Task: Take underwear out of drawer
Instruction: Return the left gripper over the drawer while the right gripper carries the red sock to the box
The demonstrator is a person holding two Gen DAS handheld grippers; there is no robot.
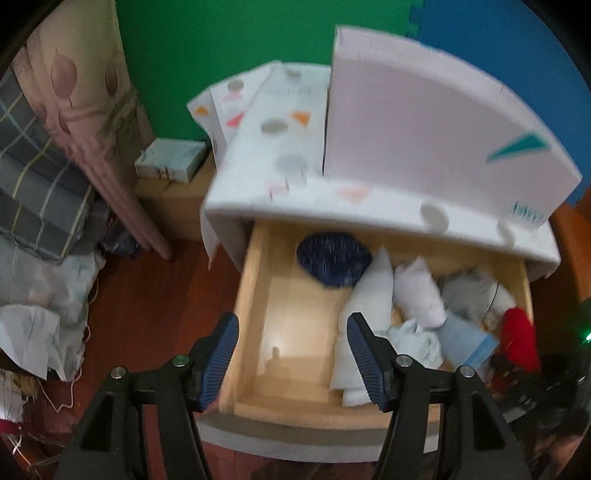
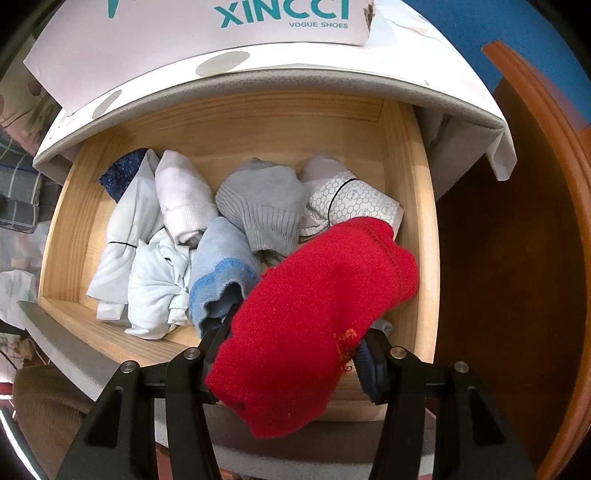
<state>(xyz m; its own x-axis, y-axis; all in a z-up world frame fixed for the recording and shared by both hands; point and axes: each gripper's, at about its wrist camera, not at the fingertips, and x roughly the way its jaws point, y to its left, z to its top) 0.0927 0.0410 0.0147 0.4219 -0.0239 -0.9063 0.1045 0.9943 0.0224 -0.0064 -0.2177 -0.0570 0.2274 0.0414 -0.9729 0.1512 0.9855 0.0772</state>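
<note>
The right gripper [image 2: 295, 354] is clamped on a red knitted garment [image 2: 314, 317], its two black fingers pressing into the cloth from either side while the bulk of the fabric bulges up and forward between them, over the near right part of the open wooden drawer [image 2: 410, 192]. Just ahead of this gripper and to its left lie the other folded pieces: a light blue one with a darker band [image 2: 221, 269] touching the red cloth, a grey ribbed one [image 2: 262, 206] beyond it, a white patterned one [image 2: 351, 203] ahead to the right, and pale white and dark blue bundles further left. The left gripper [image 1: 291, 354] hangs with its blue-padded jaws apart and nothing between them, above the bare left half of the drawer floor; a long white bundle [image 1: 369, 295] lies just beside its right finger, and a dark blue piece [image 1: 332, 258] sits ahead of it near the drawer's back. A white shoe box [image 2: 184, 33] rests on the cabinet top beyond.
</note>
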